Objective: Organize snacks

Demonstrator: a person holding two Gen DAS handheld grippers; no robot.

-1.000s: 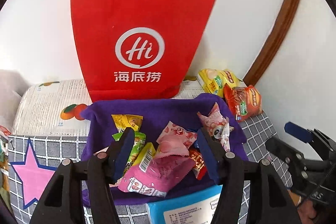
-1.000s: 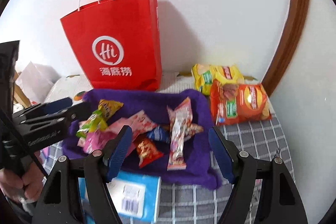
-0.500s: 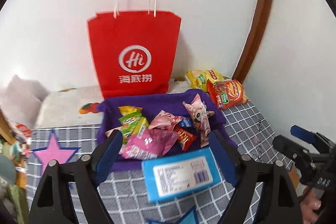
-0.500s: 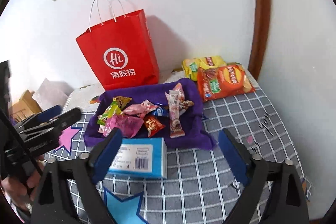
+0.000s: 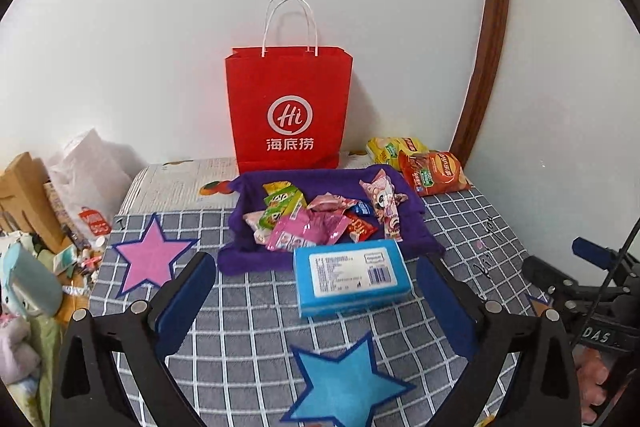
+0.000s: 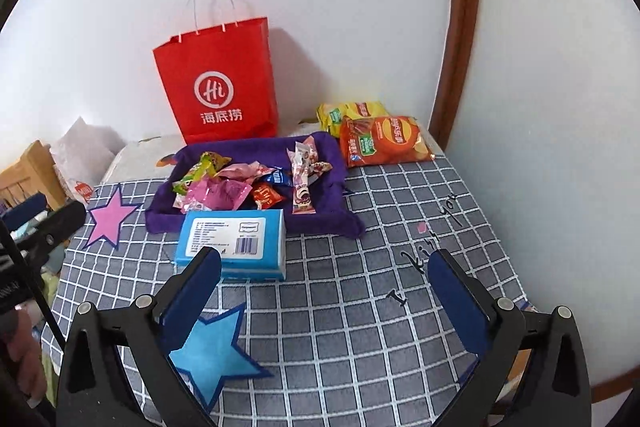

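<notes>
A purple cloth tray holds several small snack packets, among them a pink packet. In front of it lies a blue box with a white label. My left gripper hangs back above the checked cloth, its jaws opening with nothing between them. My right gripper is likewise drawn back, jaws opening and empty, with the blue box just beyond its left finger. An orange chip bag and a yellow bag lie behind the tray at the right.
A red paper bag stands against the wall behind the tray. A grey checked cloth with pink and blue stars covers the surface. A cardboard box, a white plastic bag and clutter crowd the left edge. A brown door frame rises at right.
Both grippers have pulled back and up from the purple tray and their jaws have widened. The left one's fingers stood over the pink packet; the packet stays in the tray. The blue box came into view.
</notes>
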